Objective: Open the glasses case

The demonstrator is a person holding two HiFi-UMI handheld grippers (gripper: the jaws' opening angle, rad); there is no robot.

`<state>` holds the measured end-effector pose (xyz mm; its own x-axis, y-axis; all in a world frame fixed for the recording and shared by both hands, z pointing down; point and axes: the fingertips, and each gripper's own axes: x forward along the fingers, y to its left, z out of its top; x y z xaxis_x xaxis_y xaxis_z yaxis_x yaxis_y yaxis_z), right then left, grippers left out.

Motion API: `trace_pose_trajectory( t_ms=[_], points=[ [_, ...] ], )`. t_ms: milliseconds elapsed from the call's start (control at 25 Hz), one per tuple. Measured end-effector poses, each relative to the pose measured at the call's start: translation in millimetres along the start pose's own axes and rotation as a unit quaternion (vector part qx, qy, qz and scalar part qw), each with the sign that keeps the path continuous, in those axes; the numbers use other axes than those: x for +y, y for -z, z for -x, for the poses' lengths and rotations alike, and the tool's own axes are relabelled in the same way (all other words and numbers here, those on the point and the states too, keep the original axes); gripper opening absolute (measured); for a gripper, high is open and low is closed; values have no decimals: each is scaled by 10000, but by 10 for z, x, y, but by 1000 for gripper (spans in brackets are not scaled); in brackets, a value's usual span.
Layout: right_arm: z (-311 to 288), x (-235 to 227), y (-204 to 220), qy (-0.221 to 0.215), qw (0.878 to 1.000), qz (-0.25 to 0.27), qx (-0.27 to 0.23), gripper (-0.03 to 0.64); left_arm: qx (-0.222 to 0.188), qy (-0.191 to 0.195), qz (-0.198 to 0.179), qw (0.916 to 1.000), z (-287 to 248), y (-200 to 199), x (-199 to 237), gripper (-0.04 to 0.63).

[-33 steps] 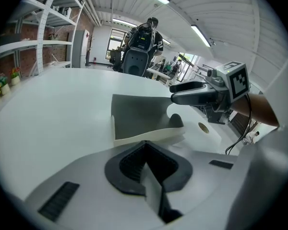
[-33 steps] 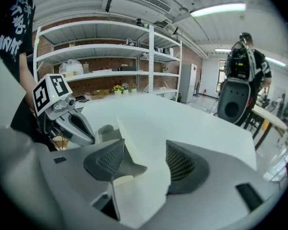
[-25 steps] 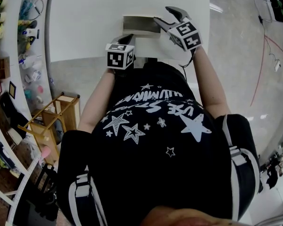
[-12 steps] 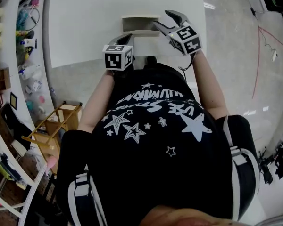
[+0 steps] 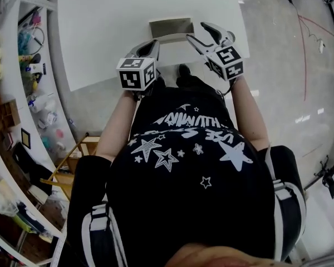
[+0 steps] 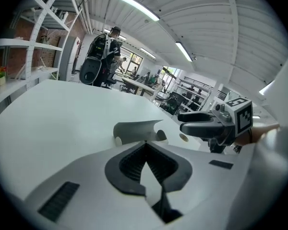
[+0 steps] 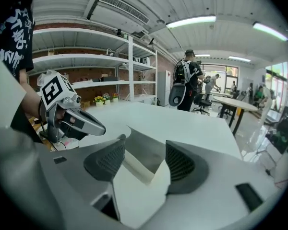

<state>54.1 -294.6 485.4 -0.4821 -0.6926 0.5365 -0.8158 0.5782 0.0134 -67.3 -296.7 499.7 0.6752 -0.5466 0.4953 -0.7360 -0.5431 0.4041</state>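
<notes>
A flat grey glasses case (image 5: 170, 25) lies shut on the white table (image 5: 100, 26), close to its near edge. My left gripper (image 5: 154, 42) is shut with nothing in it, its tip just short of the case's near left corner (image 6: 134, 128). My right gripper (image 5: 195, 31) stands open at the case's right end, and the case's edge (image 7: 151, 152) shows in the gap between its jaws. Whether a jaw touches the case is unclear. Each gripper view also catches the other gripper: the right gripper (image 6: 185, 123) and the left gripper (image 7: 101, 127).
The table's near edge (image 5: 172, 65) runs just under both grippers. Shelves full of small items (image 5: 28, 65) and a wooden stool (image 5: 72, 160) stand to the left. A person with a backpack (image 7: 185, 83) stands beyond the table's far side.
The right gripper has come down from beyond the case's right end to level with it. The left gripper has stayed at the case's near left corner.
</notes>
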Motion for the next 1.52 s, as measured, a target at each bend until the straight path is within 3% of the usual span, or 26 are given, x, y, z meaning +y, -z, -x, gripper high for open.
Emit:
trace_pose_trajectory(
  t_ms=[200,280,720,1040,1520],
  points=[
    [117,153,177,203,9993,-309,16,274,-41,386,-275,9989,149,-37,-125,12],
    [155,178,215,265,9987,-438,-37,243,-84,418,-280,9987,170,-56,-156,12],
    [456,334,226,40,9985,-428,-335,135,-324,113,-124,9993,350,22,-484,12],
    [989,419,430,-3,9969,-438,-650,57,-472,-40,-147,9988,526,285,-1016,12],
    [1915,749,785,-176,9936,-358,-1055,40,-877,-180,-189,9958,963,763,-1903,12]
  ],
)
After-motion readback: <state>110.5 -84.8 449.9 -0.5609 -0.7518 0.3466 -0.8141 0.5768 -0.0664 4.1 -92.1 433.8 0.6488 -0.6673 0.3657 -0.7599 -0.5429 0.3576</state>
